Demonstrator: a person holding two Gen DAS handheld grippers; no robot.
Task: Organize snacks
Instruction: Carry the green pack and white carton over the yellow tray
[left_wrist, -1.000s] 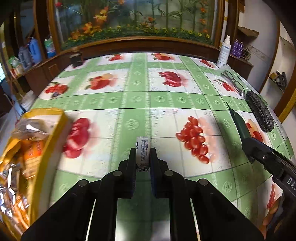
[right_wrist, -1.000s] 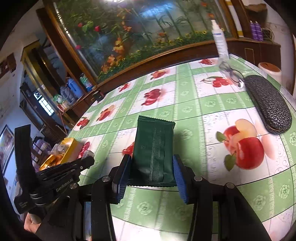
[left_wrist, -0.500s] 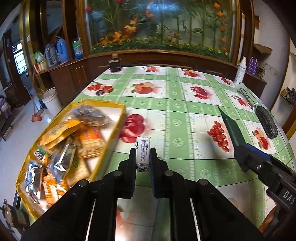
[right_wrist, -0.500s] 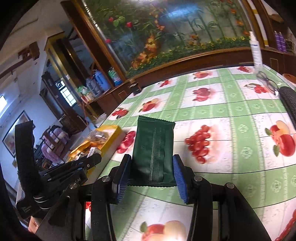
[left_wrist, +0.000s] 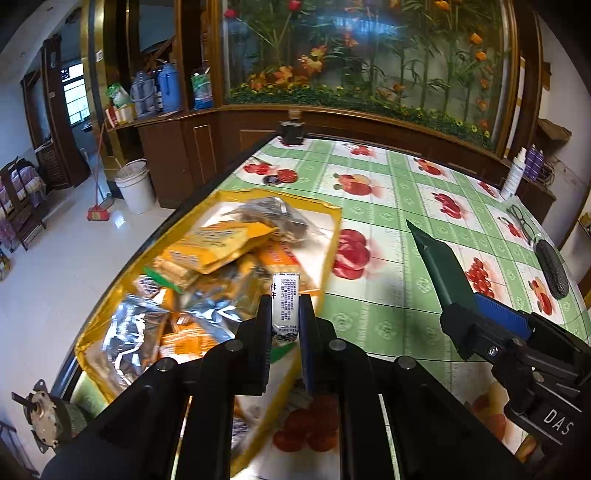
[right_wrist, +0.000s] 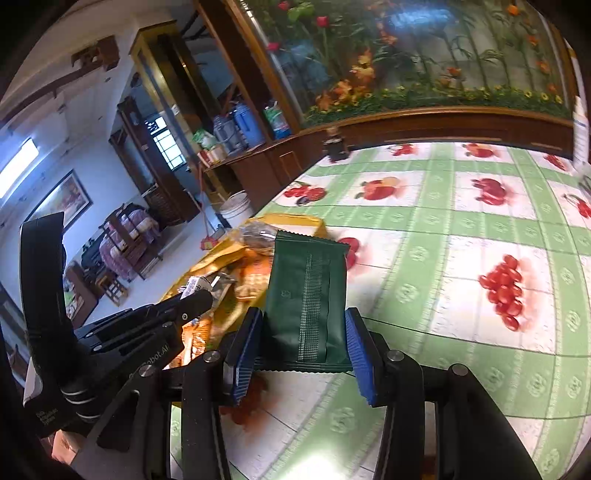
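Both grippers now swung over yellow rectangular snack tray (left_wrist: 334, 236), left gripper (left_wrist: 283, 319) clamping small white printed sachet (left_wrist: 284, 301), right gripper (right_wrist: 301, 345) pinching dark green foil wrapper (right_wrist: 304, 295), probably a bar

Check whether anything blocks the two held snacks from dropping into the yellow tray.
Nothing visible does. The white snack stick in the left hand-held gripper already hangs over the open yellow tray; the green packet in the right hand-held gripper has clear tablecloth beside it.
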